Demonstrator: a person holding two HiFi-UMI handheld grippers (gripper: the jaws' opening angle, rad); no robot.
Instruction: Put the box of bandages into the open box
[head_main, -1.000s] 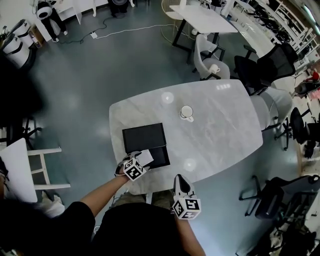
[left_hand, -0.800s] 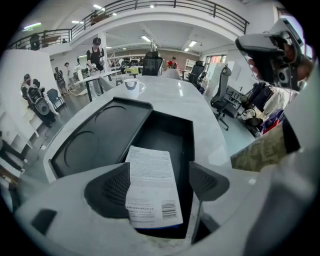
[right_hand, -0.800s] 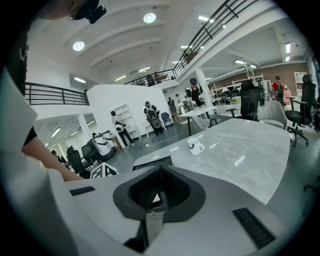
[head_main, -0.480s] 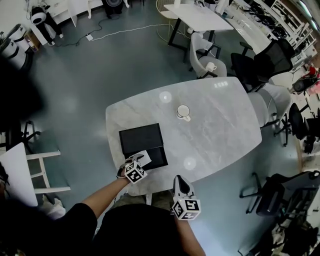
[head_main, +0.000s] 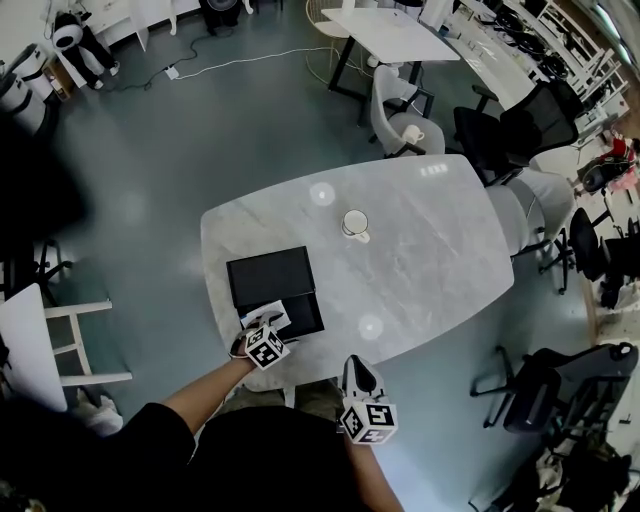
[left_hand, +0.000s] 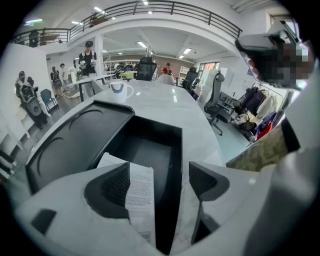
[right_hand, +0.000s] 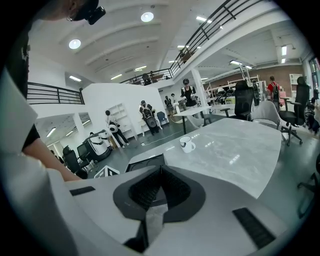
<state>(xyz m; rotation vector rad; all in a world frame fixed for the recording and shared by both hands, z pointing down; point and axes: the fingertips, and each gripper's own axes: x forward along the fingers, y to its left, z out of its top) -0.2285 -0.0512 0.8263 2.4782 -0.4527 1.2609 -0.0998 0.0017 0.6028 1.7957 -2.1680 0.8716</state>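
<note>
Grey marbled stone counter (head_main: 430, 260), rounded at the corners, glossy with lamp glare. One open box (head_main: 262, 279) sits at its near left: matt black, rectangular, in two halves side by side. The flat lid (left_hand: 75, 145) has curved lines pressed into it, and the deeper well (left_hand: 145, 150) lies right of it in the left gripper view.

One bandage box (left_hand: 141, 192), and there it is: slim white card covered in fine black print, right at the well's near left rim. It lies flat against the ribbed dark pad of the left tool (left_hand: 162, 182). That tool is spread wide, and the other pad is well clear of the card, so nothing is pinched. From the head view the white card (head_main: 268, 317) overlaps the black box's near edge. I cannot tell whether it rests on the rim.

The right tool (right_hand: 160, 187) sits off the counter's near edge, its two ribbed pads pressed together with nothing between them.

One white mug (head_main: 353, 223), glazed and round, stands alone toward the far middle.
</note>
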